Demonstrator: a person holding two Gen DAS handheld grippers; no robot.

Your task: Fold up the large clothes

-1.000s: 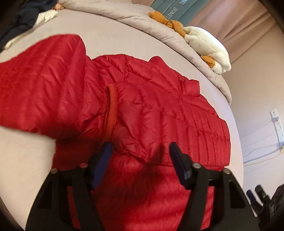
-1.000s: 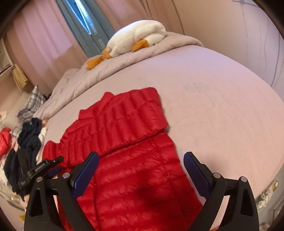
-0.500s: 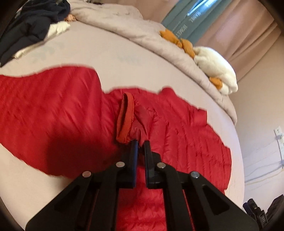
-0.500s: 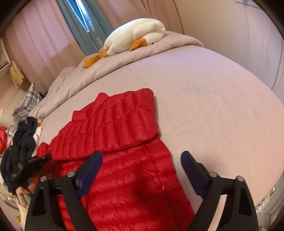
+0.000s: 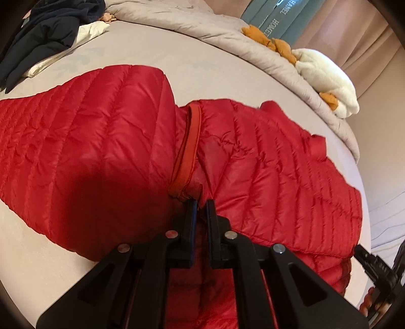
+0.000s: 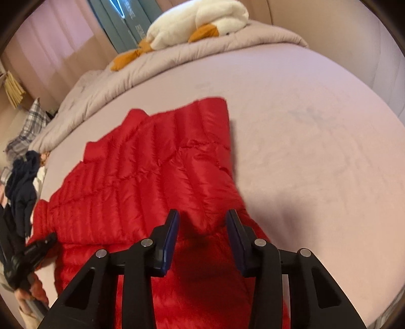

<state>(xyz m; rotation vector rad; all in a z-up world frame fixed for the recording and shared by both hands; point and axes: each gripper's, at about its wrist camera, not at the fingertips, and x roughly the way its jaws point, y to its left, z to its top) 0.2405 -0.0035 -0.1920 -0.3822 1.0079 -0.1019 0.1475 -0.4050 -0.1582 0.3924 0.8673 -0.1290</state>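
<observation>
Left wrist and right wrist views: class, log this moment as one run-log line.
left tongs: shut on cuff of red quilted puffer jacket | right tongs: open, above jacket edge | surface: lilac-grey bed sheet

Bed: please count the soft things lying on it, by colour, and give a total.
Red puffer jacket: 1
Dark navy clothes pile: 1
White plush duck: 1
Grey duvet: 1
Total: 4

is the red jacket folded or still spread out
Partly folded: the red jacket has one sleeve laid across its body, the rest flat on the bed.
</observation>
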